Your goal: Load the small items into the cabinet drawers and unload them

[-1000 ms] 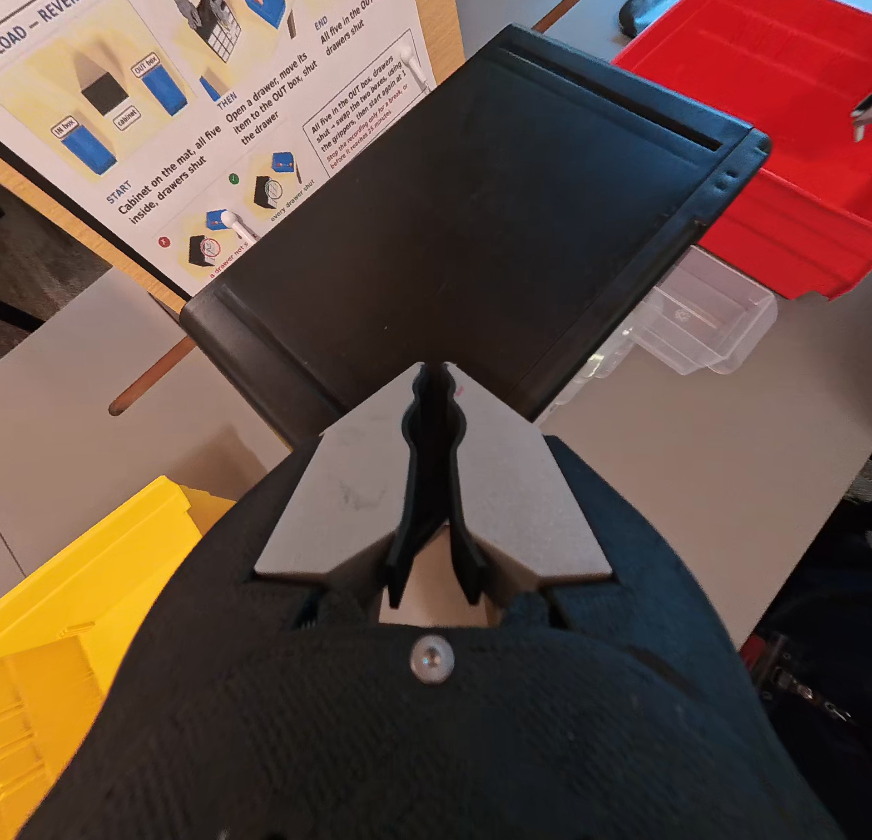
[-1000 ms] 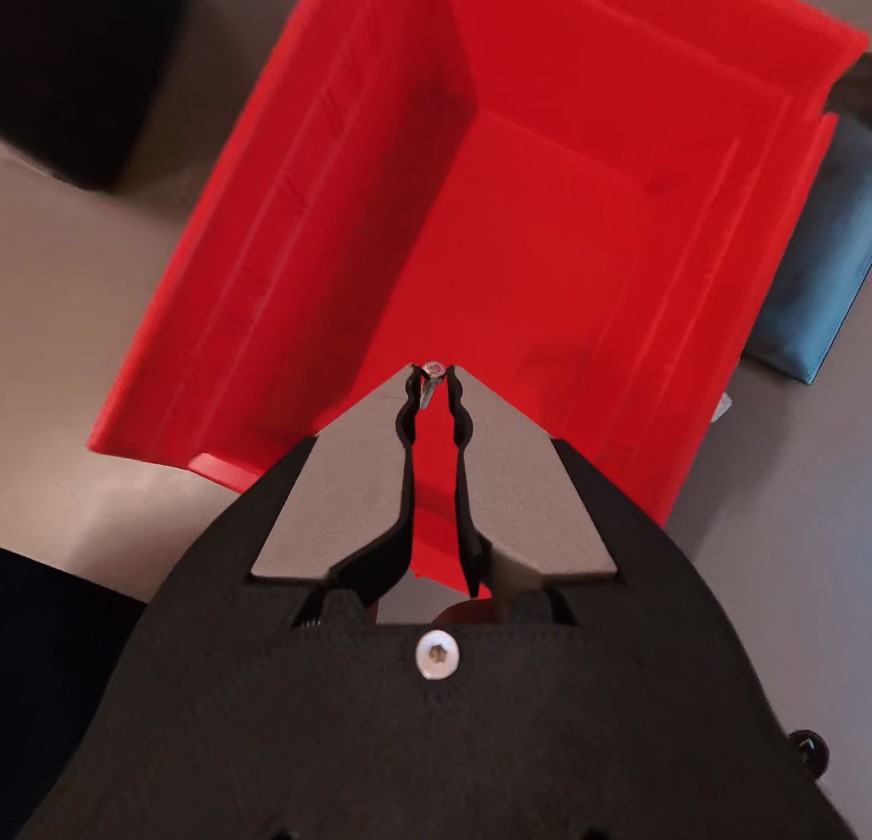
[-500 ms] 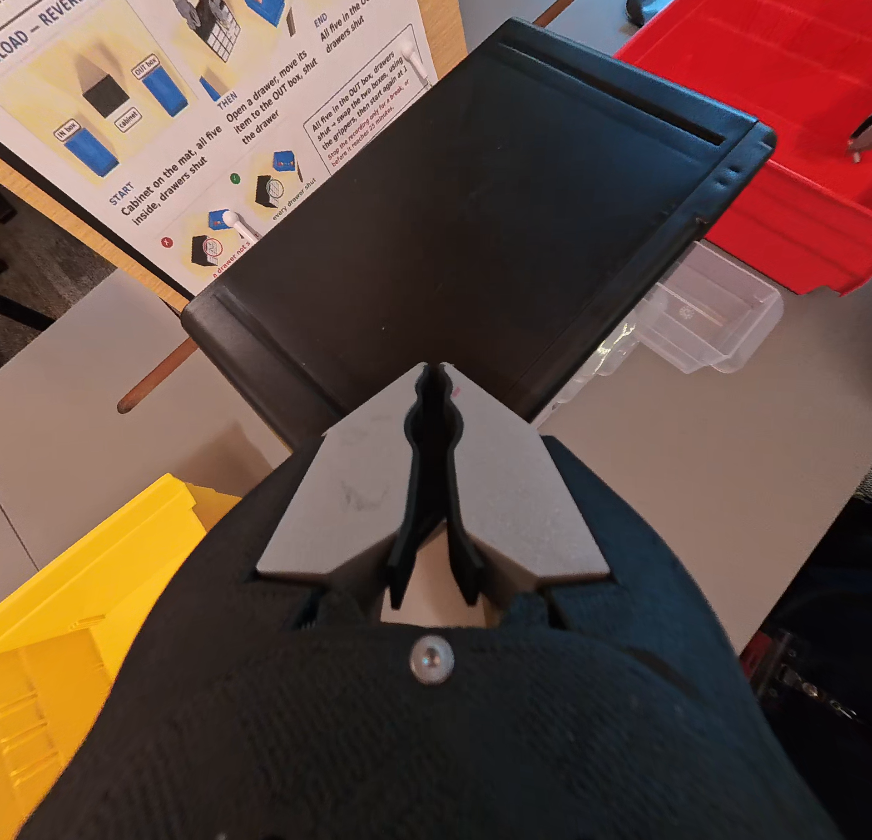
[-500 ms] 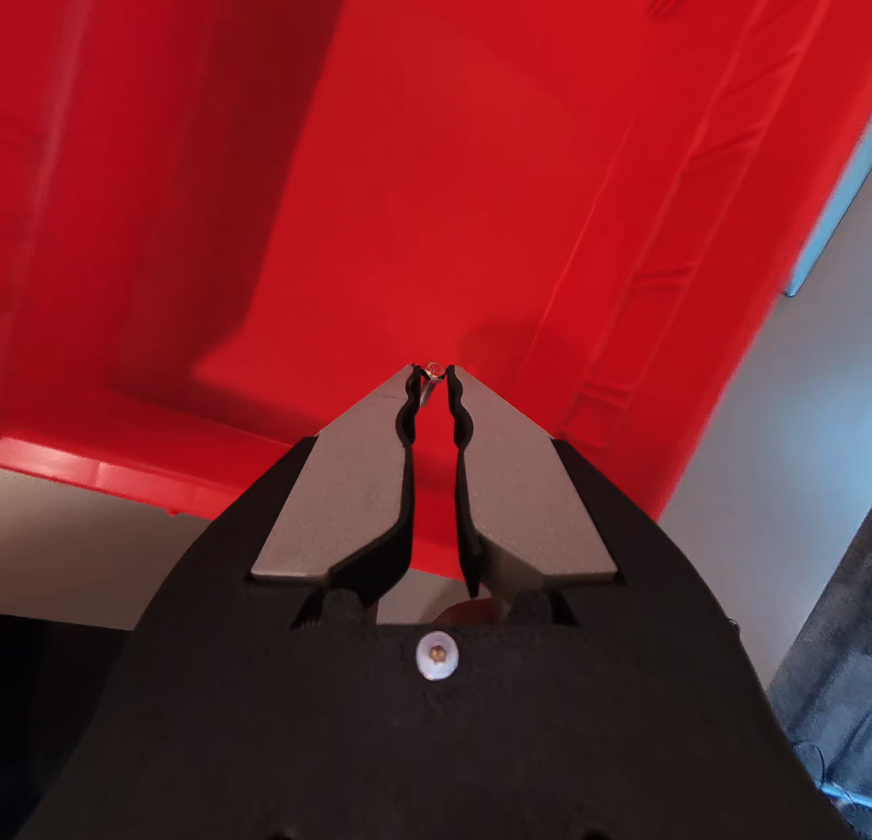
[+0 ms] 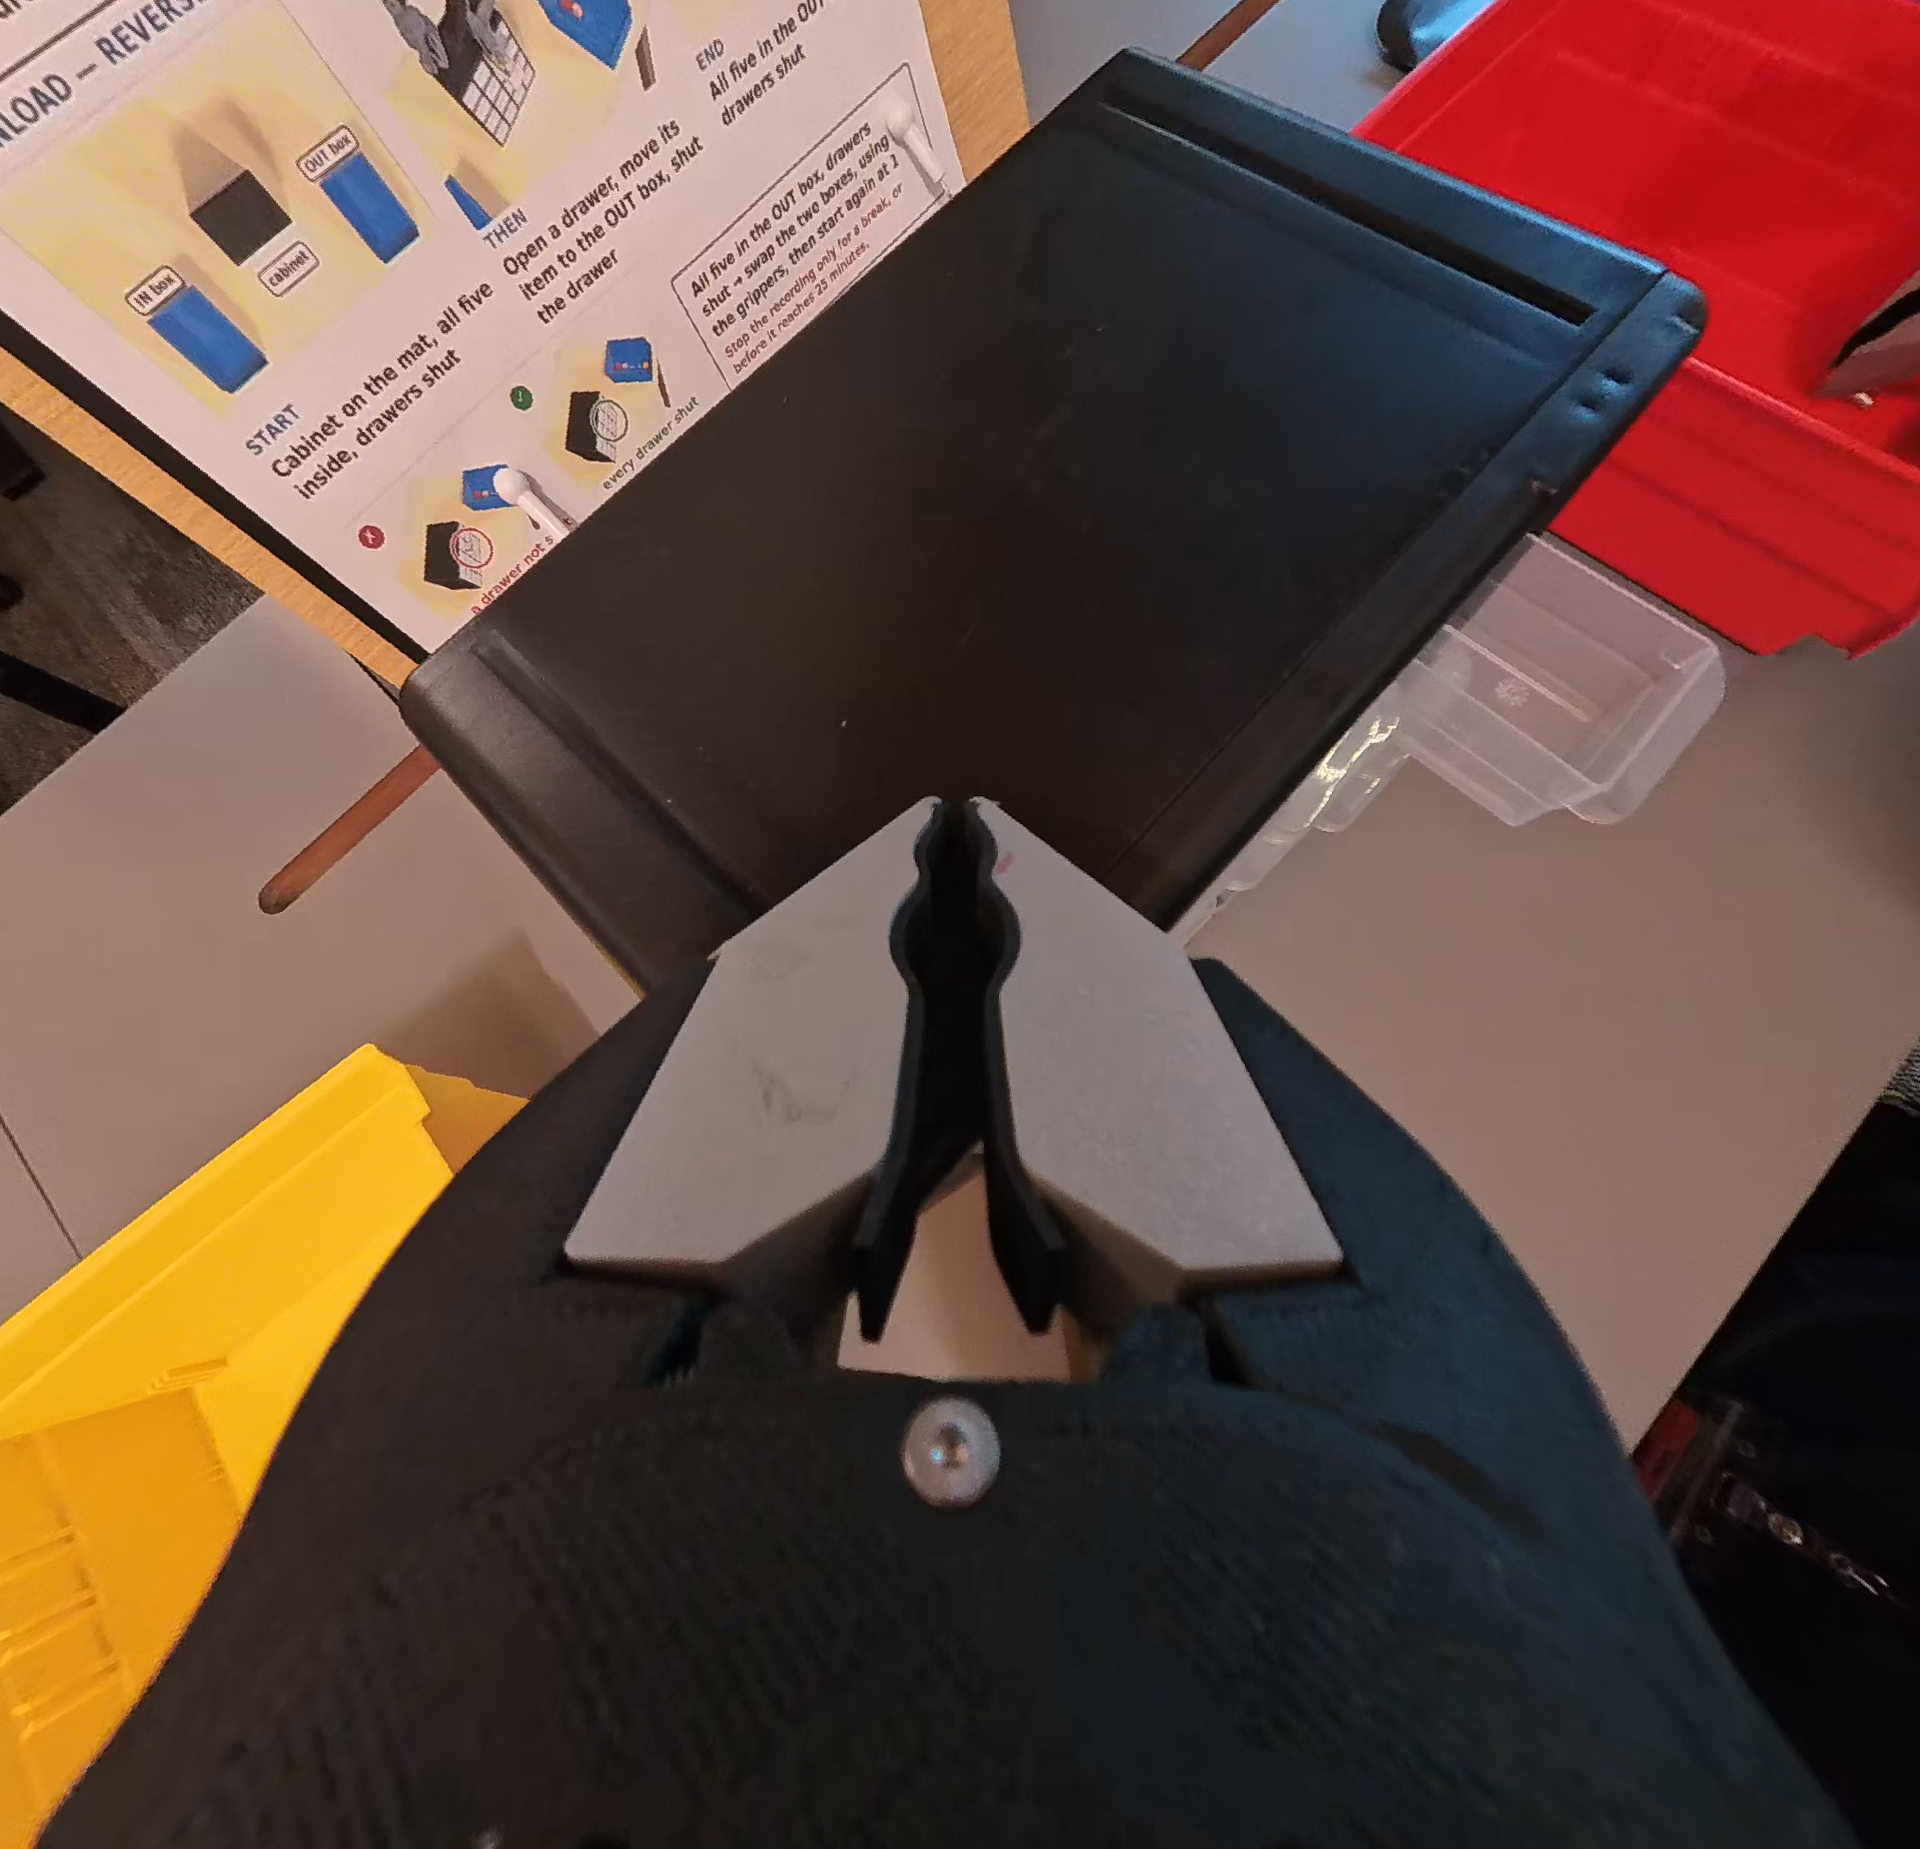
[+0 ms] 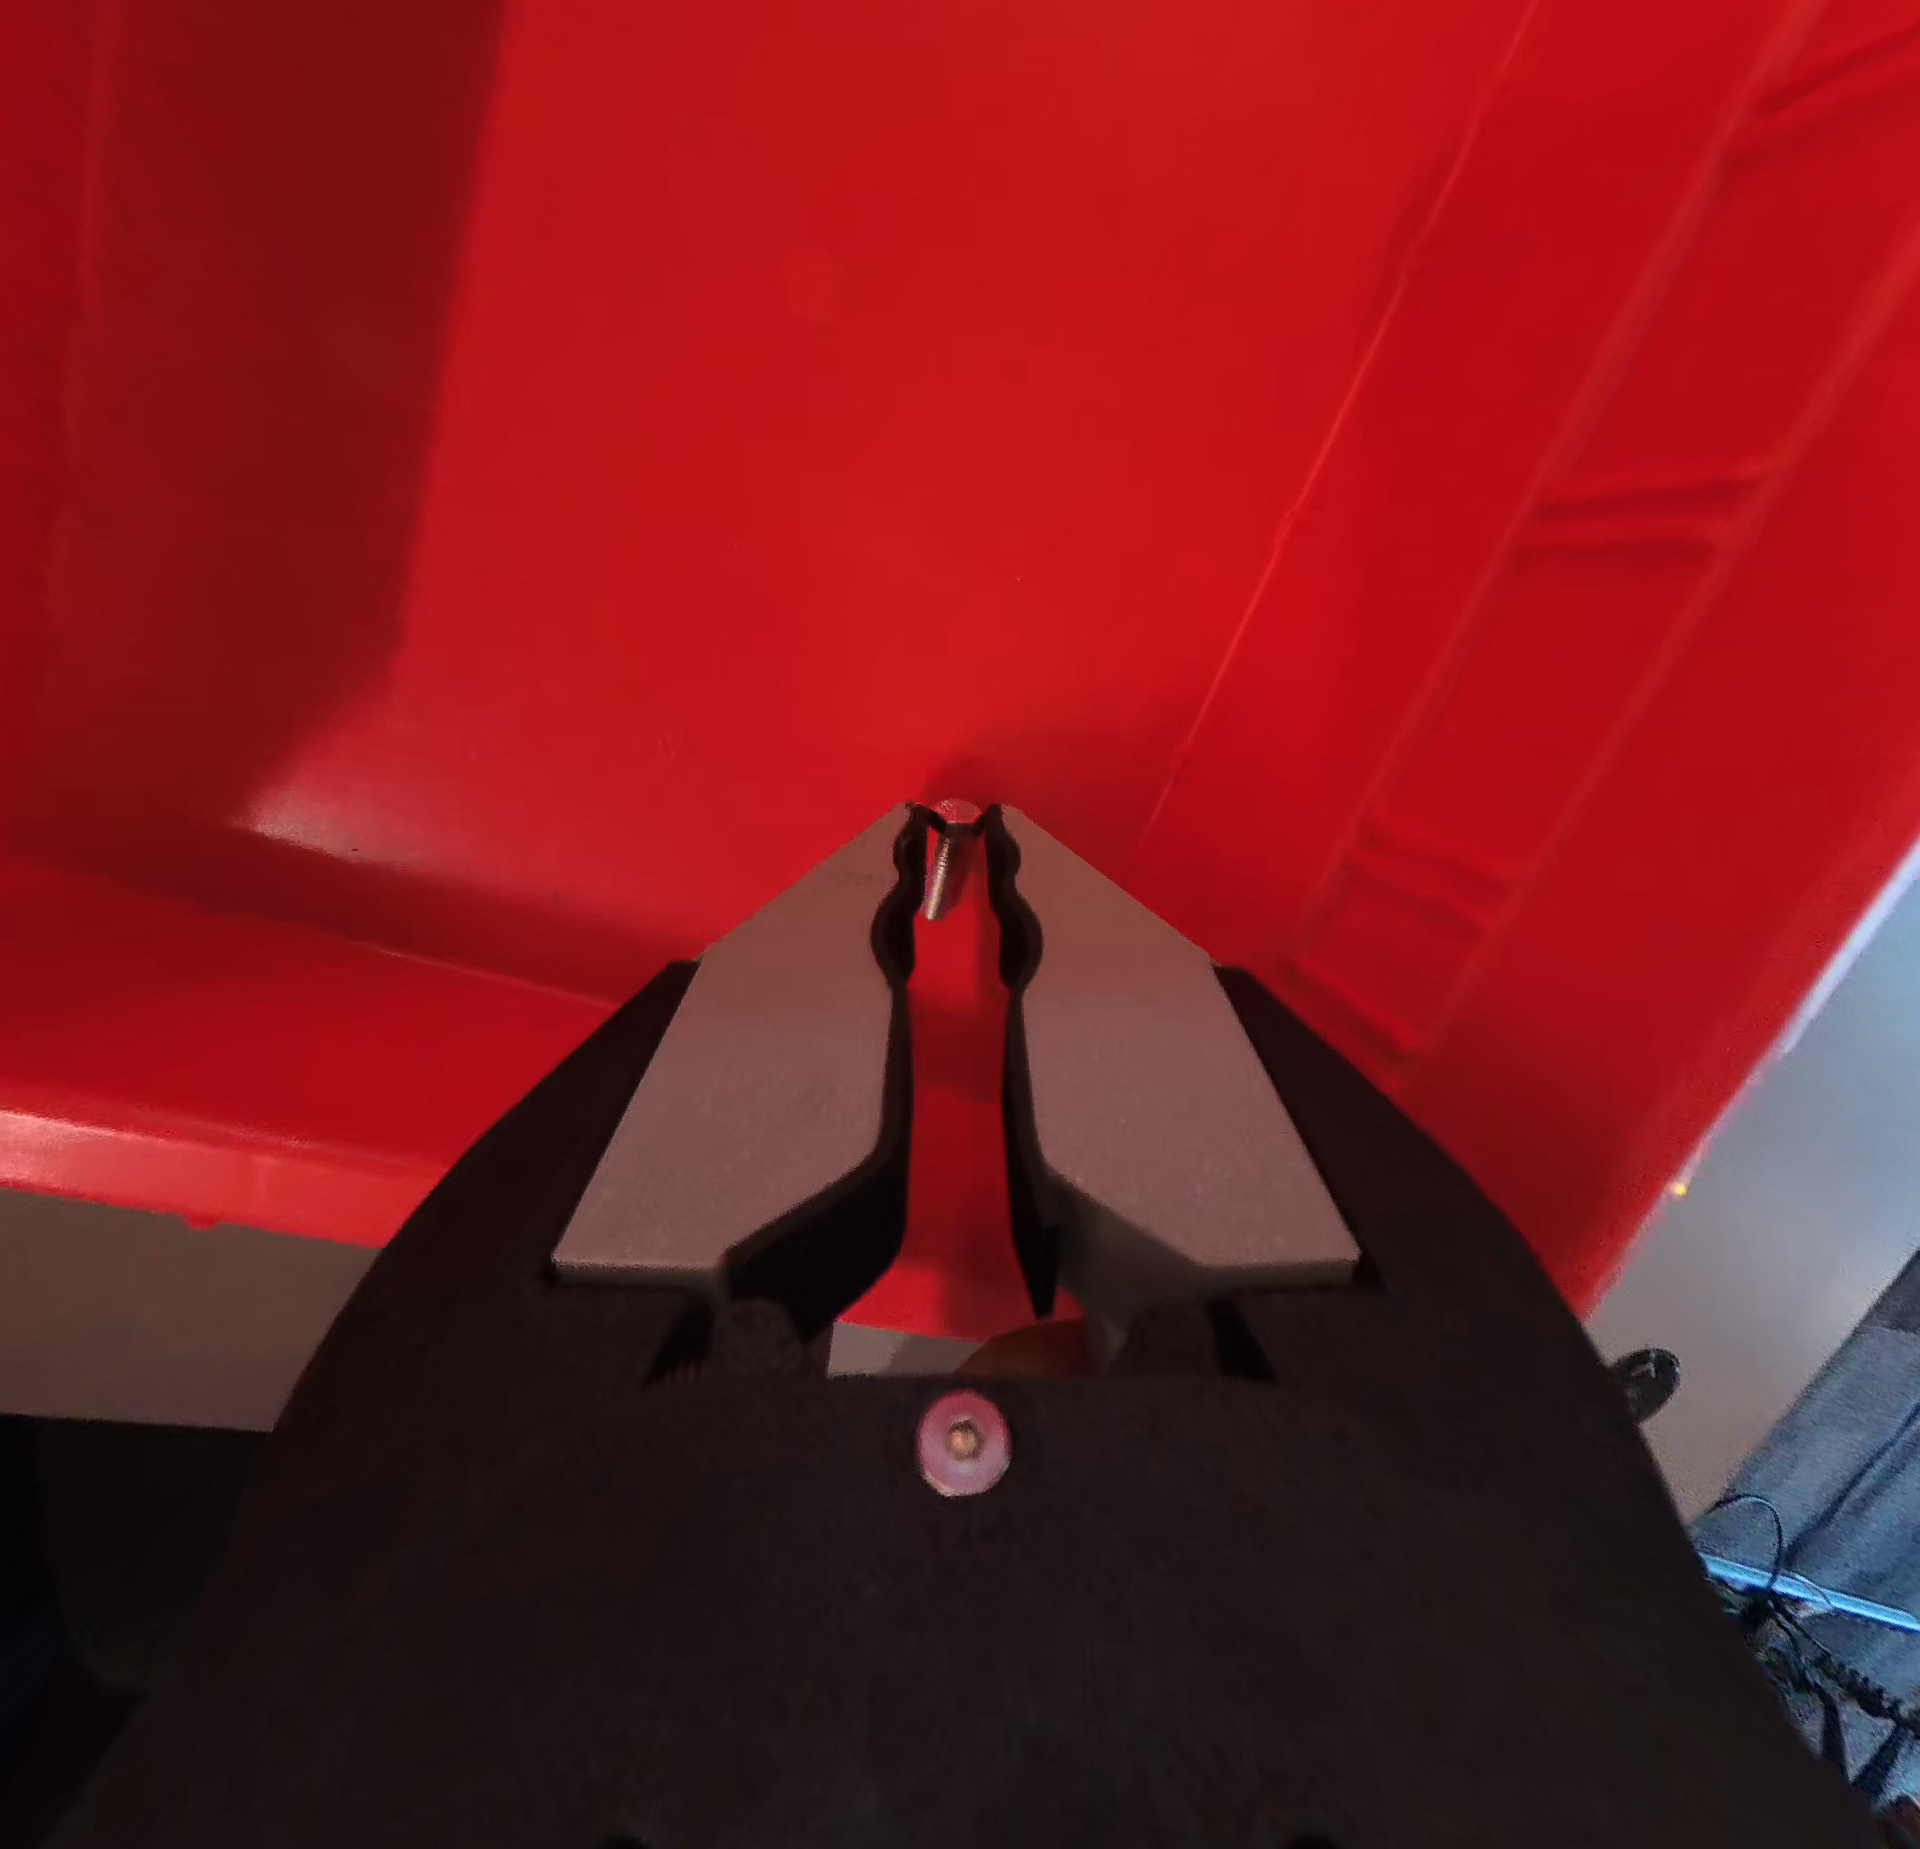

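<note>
The cabinet point(image 5: 1049, 469), a black box seen from above in the left wrist view, is the landmark here. Left of the cabinet, at the lower edge of that view, sits a yellow bin point(image 5: 187, 1384) on the grey table point(image 5: 1455, 1020). Behind the cabinet's left corner leans a printed instruction sheet point(image 5: 436, 168) on a wooden board. Just in front of the cabinet, over its near corner, hangs the left gripper point(image 5: 958, 812); its two fingertips are closed together with only a dark sliver between them and nothing in the grasp. At the cabinet's right side a clear plastic drawer point(image 5: 1558, 698) stands pulled out. Right of the cabinet, touching its far right corner, lies a red bin point(image 5: 1683, 137). Over that red bin, the right gripper point(image 6: 954, 812) reaches down inside, close to the bin's floor, and its fingertips point(image 6: 997, 825) are narrowed onto the head of a small silver screw point(image 6: 940, 869), whose threaded shank points back between the fingers
</note>
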Tool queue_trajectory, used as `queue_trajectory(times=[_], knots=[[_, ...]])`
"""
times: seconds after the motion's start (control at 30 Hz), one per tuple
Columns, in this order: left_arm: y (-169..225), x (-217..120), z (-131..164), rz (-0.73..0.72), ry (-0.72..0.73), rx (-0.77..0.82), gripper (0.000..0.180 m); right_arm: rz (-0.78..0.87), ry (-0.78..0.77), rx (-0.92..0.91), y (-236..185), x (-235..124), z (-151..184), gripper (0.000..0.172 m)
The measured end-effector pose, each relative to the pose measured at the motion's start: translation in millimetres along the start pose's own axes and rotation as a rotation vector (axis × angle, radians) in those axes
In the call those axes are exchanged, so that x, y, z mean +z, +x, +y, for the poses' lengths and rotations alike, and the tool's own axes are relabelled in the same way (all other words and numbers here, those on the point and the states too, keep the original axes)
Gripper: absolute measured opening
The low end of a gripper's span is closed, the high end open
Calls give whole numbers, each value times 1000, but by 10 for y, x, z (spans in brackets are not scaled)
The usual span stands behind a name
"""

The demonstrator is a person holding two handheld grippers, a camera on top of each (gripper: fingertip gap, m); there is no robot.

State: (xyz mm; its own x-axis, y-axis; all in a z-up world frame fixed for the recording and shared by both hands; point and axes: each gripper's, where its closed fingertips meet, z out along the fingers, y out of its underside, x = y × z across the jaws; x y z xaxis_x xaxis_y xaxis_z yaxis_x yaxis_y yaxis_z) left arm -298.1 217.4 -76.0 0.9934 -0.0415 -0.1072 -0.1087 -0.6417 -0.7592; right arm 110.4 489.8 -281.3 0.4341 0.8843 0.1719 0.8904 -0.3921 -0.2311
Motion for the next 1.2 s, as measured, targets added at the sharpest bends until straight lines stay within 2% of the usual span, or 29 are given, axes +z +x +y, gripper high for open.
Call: queue_trajectory(times=[0.3, 0.43, 0.53, 0.73, 0.87, 1.03, 1.2], knots=[[-1, 1, -1, 1, -6, 0, 2, -26, 79, 17, -14, -98, -123, 21], [-2, 1, -1, 3, -2, -3, 2, -5, 164, 15, -14, -319, -232, 22], [-2, 2, -1, 0, -6, 1, 2, -5, 271, 8, -106, -618, -377, 24], [-3, 2, 0, 1, -4, -5, 2, -251, 621, -54, -855, -1574, -814, 25], [-4, 2, 0, 1, -1, -9, 2, -346, 707, -248, -1619, -1942, -895, 26], [-3, 1, 0, -2, 8, -18, 2, -373, 733, -486, -2458, -2014, -919, 26], [-2, 0, 2, -8, -4, -13, 2, -403, 699, -592, -2986, -1741, -998, 24]])
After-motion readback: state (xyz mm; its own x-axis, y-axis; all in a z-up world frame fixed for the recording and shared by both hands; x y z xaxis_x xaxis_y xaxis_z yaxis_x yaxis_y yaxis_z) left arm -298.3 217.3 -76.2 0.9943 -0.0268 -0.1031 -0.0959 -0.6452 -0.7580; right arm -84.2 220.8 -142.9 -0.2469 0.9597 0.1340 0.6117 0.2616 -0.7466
